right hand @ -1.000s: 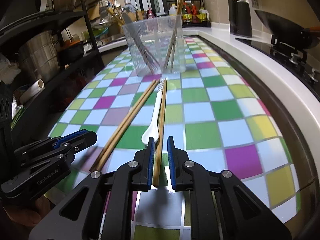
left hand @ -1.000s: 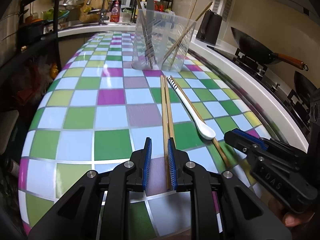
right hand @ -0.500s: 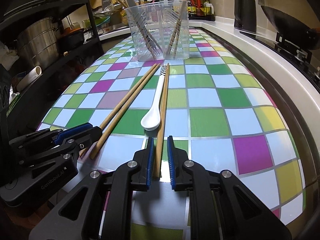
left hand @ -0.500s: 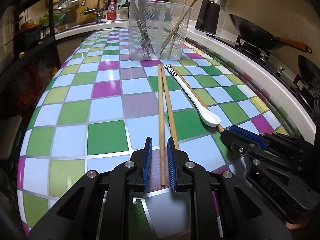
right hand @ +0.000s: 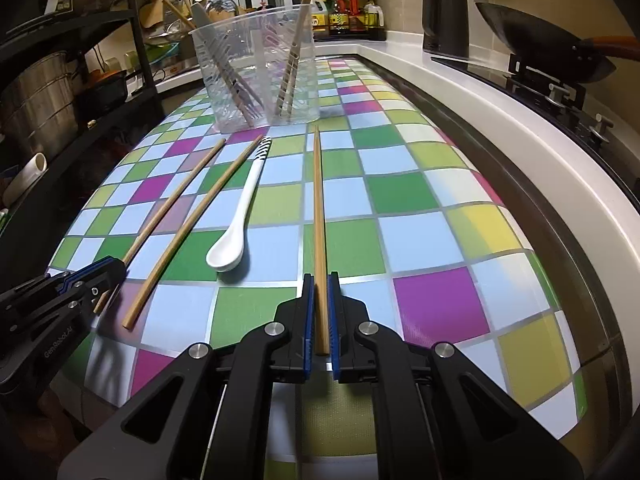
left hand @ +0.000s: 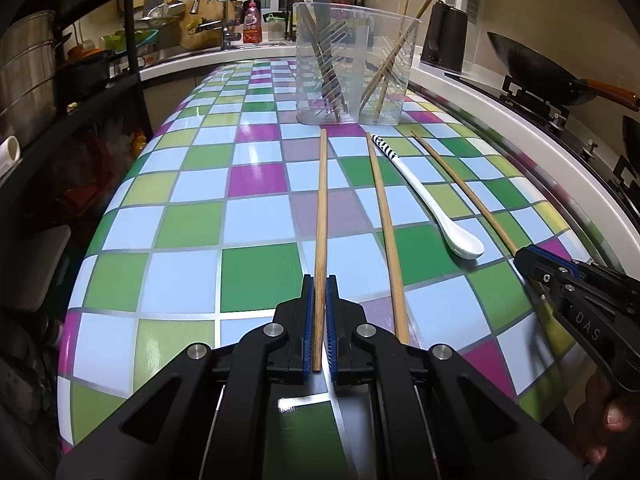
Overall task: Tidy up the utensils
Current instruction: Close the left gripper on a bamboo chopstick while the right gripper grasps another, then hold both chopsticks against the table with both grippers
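My left gripper (left hand: 319, 280) is shut on the near end of a wooden chopstick (left hand: 321, 208) that points toward the clear plastic utensil holder (left hand: 352, 68). My right gripper (right hand: 321, 278) is shut on another chopstick (right hand: 318, 200); it shows in the left wrist view (left hand: 524, 254) too. A third chopstick (left hand: 386, 220) lies loose between them on the checkered table (left hand: 256, 184). A white spoon (left hand: 432, 204) with a striped handle lies beside it, also in the right wrist view (right hand: 244, 208). The holder (right hand: 256, 76) has chopsticks and other utensils standing in it.
A black kettle (left hand: 444, 38) and a wok (left hand: 536, 70) on the stove stand to the right beyond the white counter rim (right hand: 520, 128). A black shelf with steel pots (left hand: 24, 76) stands on the left. The sink area lies behind the holder.
Both grippers have closed, each on one chopstick. The left chopstick has shifted left, away from its neighbour; the right one has swung right, away from the spoon.
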The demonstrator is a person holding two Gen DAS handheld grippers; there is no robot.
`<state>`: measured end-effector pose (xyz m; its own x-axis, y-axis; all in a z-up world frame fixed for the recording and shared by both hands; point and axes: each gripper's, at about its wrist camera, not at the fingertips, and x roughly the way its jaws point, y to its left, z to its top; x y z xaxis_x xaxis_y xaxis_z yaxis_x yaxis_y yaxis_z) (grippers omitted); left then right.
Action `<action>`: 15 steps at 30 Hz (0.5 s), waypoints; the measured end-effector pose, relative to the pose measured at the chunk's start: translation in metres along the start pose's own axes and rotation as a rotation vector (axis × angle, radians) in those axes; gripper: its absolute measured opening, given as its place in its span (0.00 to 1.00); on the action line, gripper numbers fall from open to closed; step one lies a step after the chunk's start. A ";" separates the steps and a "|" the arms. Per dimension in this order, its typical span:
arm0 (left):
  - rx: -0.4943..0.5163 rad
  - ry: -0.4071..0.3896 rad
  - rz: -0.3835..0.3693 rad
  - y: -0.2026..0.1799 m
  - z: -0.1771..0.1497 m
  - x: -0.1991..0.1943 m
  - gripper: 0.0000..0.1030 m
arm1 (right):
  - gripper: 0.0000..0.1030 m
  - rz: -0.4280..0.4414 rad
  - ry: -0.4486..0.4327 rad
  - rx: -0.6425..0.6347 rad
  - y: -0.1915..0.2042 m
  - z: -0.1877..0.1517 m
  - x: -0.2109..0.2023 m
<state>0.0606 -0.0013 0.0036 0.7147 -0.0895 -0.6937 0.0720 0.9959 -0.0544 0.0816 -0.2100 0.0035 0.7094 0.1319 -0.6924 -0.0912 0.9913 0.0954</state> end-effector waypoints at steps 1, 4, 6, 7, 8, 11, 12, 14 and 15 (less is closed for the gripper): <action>0.004 -0.002 0.005 -0.001 0.000 0.000 0.06 | 0.08 -0.001 -0.003 0.001 0.000 0.000 0.000; 0.009 -0.009 0.014 -0.003 -0.001 0.000 0.06 | 0.08 0.000 -0.007 0.002 0.000 -0.001 0.000; 0.015 -0.013 0.017 -0.005 0.000 0.001 0.06 | 0.08 0.003 -0.013 0.003 0.001 -0.002 0.000; 0.019 -0.015 0.018 -0.006 0.000 0.001 0.06 | 0.08 0.003 -0.018 0.004 0.000 -0.002 -0.001; 0.023 -0.016 0.018 -0.007 0.000 0.002 0.06 | 0.08 0.002 -0.024 0.006 0.000 -0.003 -0.001; 0.032 -0.019 0.016 -0.009 0.001 0.002 0.06 | 0.08 0.006 -0.040 0.005 -0.001 -0.004 0.000; 0.031 -0.019 0.014 -0.008 0.001 0.002 0.06 | 0.07 0.006 -0.043 0.002 0.000 -0.004 0.000; 0.025 -0.021 0.018 -0.007 0.001 0.001 0.06 | 0.07 0.008 -0.047 0.001 -0.001 -0.004 0.000; 0.022 -0.023 0.026 -0.006 0.001 0.001 0.06 | 0.07 0.007 -0.048 0.003 -0.001 -0.004 -0.001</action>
<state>0.0620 -0.0079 0.0042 0.7323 -0.0644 -0.6779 0.0684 0.9974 -0.0208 0.0788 -0.2113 0.0011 0.7413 0.1384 -0.6567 -0.0940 0.9903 0.1025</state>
